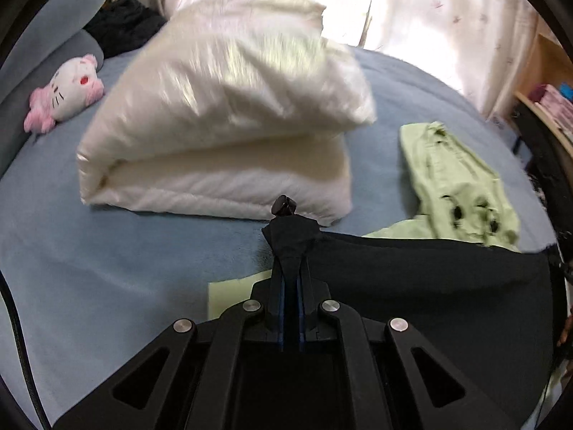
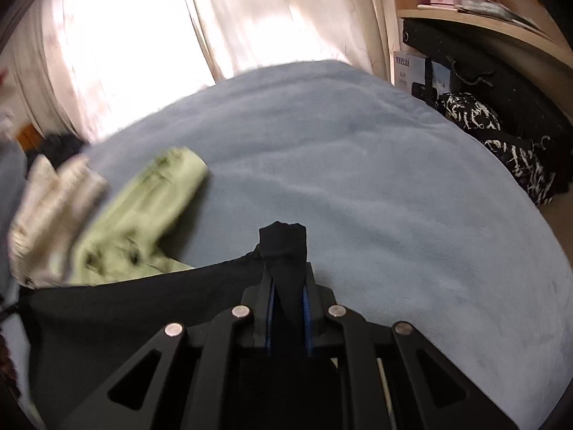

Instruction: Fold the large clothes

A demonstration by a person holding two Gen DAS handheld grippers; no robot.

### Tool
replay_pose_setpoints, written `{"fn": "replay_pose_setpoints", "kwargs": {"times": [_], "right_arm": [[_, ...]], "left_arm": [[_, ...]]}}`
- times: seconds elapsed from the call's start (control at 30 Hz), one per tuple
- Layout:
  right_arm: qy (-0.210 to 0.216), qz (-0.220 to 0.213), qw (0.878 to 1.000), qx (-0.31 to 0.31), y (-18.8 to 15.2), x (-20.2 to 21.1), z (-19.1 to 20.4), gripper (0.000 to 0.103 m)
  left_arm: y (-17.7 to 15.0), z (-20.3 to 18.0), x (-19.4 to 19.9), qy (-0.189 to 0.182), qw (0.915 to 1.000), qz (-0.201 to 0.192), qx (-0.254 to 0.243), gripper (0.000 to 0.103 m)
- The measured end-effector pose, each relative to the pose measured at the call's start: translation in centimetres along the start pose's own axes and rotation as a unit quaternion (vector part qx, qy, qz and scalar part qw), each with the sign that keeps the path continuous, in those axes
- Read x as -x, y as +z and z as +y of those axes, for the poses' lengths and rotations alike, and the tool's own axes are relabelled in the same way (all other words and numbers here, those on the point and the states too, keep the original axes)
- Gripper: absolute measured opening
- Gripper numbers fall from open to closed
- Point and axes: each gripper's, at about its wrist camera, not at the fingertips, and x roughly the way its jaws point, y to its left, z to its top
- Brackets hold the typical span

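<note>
A black garment [image 1: 429, 276] stretches over the blue bed between my two grippers. My left gripper [image 1: 290, 247] is shut on one corner of it, with a dark button sticking out past the fingertips. In the right wrist view the same black garment [image 2: 125, 308] spreads to the left, and my right gripper [image 2: 284, 251] is shut on a bunched corner of the cloth. A light green garment [image 1: 454, 182] lies crumpled on the bed beyond the black cloth's edge; the right wrist view shows the green garment [image 2: 143, 215] at the left.
A folded white duvet [image 1: 229, 114] sits mid-bed, a pink and white plush toy [image 1: 68, 93] at the left by grey pillows. Curtains [image 2: 143, 36] hang behind the blue bed [image 2: 358, 161]. A wooden shelf [image 2: 476, 18] and a black-and-white bag [image 2: 501, 143] stand at the right.
</note>
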Motion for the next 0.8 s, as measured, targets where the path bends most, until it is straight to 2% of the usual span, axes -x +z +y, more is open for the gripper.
{"fn": "replay_pose_setpoints", "kwargs": {"times": [0.07, 0.17, 0.23, 0.33, 0.4, 0.5, 0.6, 0.7, 0.77, 0.8], "right_arm": [[-0.018, 0.031, 0.999, -0.014, -0.8, -2.6, -0.3, 0.012], [-0.041, 0.038, 0.998, -0.022, -1.5, -4.1, -0.7, 0.02], [-0.03, 0.041, 0.998, -0.041, -1.4, -4.0, -1.4, 0.024], [-0.029, 0.056, 0.996, -0.065, -1.1, -3.0, -2.1, 0.028], [-0.027, 0.047, 0.995, -0.085, -1.1, -1.5, -2.4, 0.028], [-0.015, -0.009, 0.996, -0.083, -1.7, 2.6, -1.2, 0.029], [0.027, -0.033, 0.998, -0.046, -2.3, 5.0, 2.0, 0.029], [0.082, -0.004, 0.997, -0.011, -3.0, 4.7, 6.8, 0.029], [0.135, 0.031, 0.99, 0.012, -3.9, 3.5, 10.9, 0.029], [0.149, 0.041, 0.988, 0.021, -4.3, 2.9, 12.3, 0.029]], "left_arm": [[-0.2, 0.0, -1.9, 0.011, 0.9999, 0.005, 0.005, 0.004], [-0.9, 0.2, -3.8, 0.021, 0.9996, 0.011, 0.017, 0.007], [-1.2, 0.1, -3.7, 0.027, 0.9995, 0.003, 0.015, 0.01], [-1.2, 0.2, -2.4, 0.048, 0.9987, -0.003, 0.017, 0.021], [-1.4, 0.1, -0.6, 0.052, 0.9983, -0.016, 0.02, 0.021], [-2.3, -0.5, 3.7, 0.052, 0.9964, -0.066, 0.009, 0.022], [-2.9, -2.1, 5.9, 0.022, 0.9967, -0.078, 0.0, 0.022], [-3.2, -5.2, 5.1, -0.005, 0.9983, -0.054, -0.021, 0.022], [-3.9, -7.9, 3.5, 0.002, 0.9981, -0.041, -0.047, 0.022], [-4.1, -9.0, 2.9, 0.006, 0.998, -0.033, -0.054, 0.022]]}}
